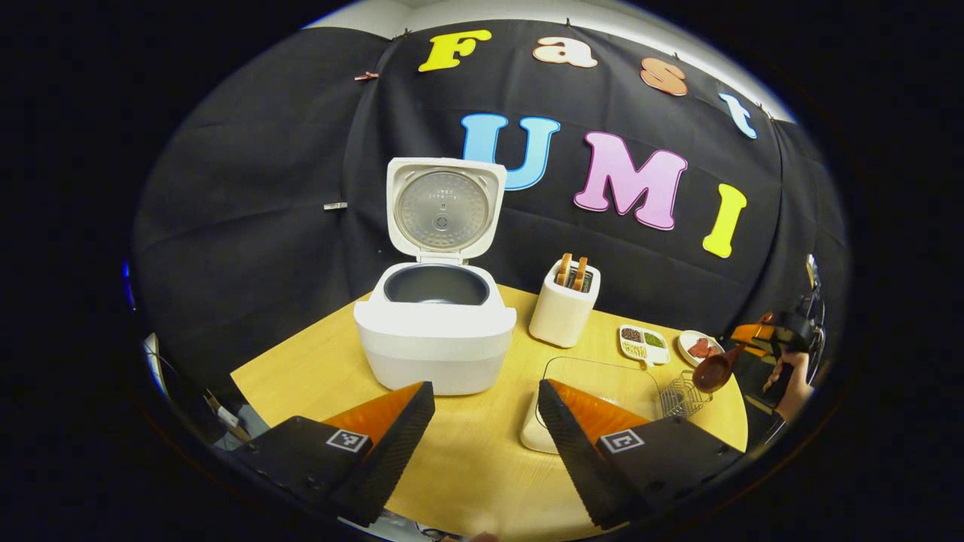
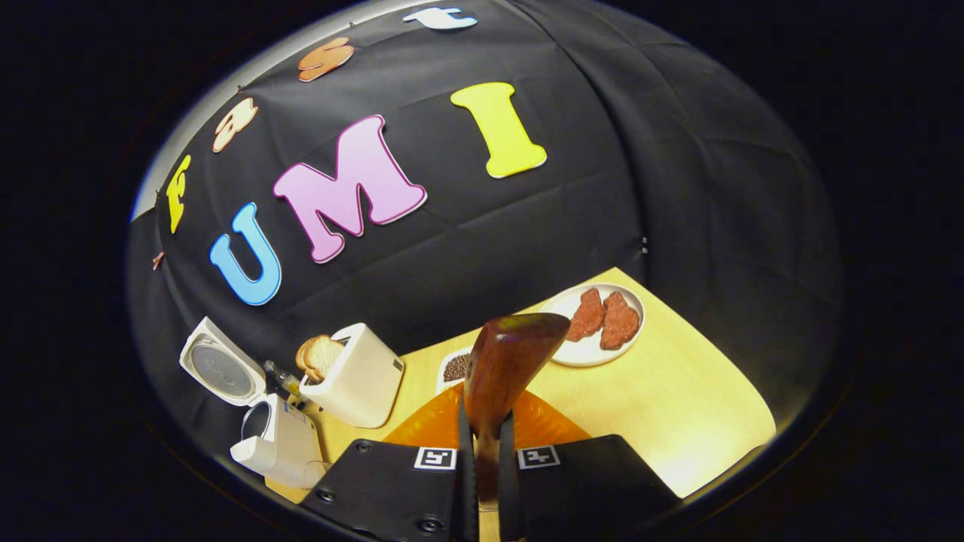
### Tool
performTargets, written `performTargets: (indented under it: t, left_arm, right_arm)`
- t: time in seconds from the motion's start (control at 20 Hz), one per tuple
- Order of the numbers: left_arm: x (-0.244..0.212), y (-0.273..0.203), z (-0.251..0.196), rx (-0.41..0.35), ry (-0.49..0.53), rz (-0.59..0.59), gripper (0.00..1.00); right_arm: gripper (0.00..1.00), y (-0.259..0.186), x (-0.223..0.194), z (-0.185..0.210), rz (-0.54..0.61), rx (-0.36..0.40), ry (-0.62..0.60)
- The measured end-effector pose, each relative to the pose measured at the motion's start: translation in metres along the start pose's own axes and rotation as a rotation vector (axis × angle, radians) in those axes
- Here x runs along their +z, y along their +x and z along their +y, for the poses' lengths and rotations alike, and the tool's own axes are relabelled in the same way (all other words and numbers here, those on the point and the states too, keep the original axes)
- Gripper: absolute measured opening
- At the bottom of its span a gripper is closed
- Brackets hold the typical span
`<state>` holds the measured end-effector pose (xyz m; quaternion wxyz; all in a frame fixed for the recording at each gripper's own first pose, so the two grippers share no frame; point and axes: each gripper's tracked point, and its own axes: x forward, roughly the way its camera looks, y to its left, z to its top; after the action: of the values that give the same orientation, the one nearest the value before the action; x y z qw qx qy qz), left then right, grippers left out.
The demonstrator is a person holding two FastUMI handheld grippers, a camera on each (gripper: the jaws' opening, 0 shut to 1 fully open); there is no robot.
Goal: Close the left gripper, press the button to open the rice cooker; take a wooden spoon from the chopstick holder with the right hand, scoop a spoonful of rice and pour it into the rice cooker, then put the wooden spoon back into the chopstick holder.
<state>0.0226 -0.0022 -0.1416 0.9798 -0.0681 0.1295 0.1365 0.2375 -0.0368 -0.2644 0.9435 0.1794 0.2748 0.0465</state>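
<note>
A: Item one, rice cooker [image 1: 435, 339]?
B: White, on the wooden table [image 1: 467, 459], left of centre in the left gripper view. Lid [image 1: 444, 207] stands upright and open; the dark inner pot [image 1: 437, 284] is exposed. In the right gripper view it sits at lower left [image 2: 275, 444], lid up.

A: Item two, chopstick holder?
B: White, upright, just to the right of the cooker [image 1: 563, 309], apart from it. Brown wooden pieces stick out of its top. Right gripper view shows it at [image 2: 354, 384].

A: Item three, wooden spoon?
B: In the right gripper [image 2: 486, 467]. Both fingers press on the handle, jaws narrow around it; the bowl [image 2: 512, 354] rises ahead of the camera. In the left gripper view the spoon [image 1: 714, 370] hangs at the far right edge of the table, bowl tilted down, near the wire basket [image 1: 684, 395]. Whether it carries rice cannot be told.

A: Item four, left gripper?
B: Jaws wide, holding nothing [image 1: 482, 421], above the near table edge facing the cooker.

A: Remaining stock?
B: Clear-lidded tray [image 1: 602, 376] behind the left gripper's right-hand finger; divided dish of grains [image 1: 644, 342]; white plate [image 2: 595, 350] with two reddish pieces. A hand [image 1: 791, 380] holds the right gripper at far right.
</note>
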Motion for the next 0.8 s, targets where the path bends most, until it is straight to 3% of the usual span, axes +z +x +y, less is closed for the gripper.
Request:
performTargets:
  t: [0.25, 0.55, 0.7, 0.75, 0.8]
  left_arm:
    - [-0.006, -0.018, 0.005, 0.043, -0.038, -0.005, 0.96]
    - [0.005, -0.029, 0.035, 0.115, -0.086, -0.037, 0.96]
    - [0.022, -0.027, 0.048, 0.133, -0.079, -0.066, 0.96]
    - [0.031, -0.025, 0.053, 0.139, -0.071, -0.080, 0.96]
    - [0.042, -0.024, 0.056, 0.141, -0.061, -0.098, 0.96]
  right_arm:
    - [0.15, 0.017, -0.044, -0.007, 0.091, -0.015, 0.001]
    - [0.17, 0.029, -0.060, -0.020, 0.109, -0.057, 0.015]
    - [0.17, 0.018, -0.064, -0.012, 0.113, -0.023, 0.033]
    - [0.28, 0.013, -0.065, -0.011, 0.117, -0.017, 0.030]
    - [0.49, 0.008, -0.067, -0.011, 0.120, -0.016, 0.021]
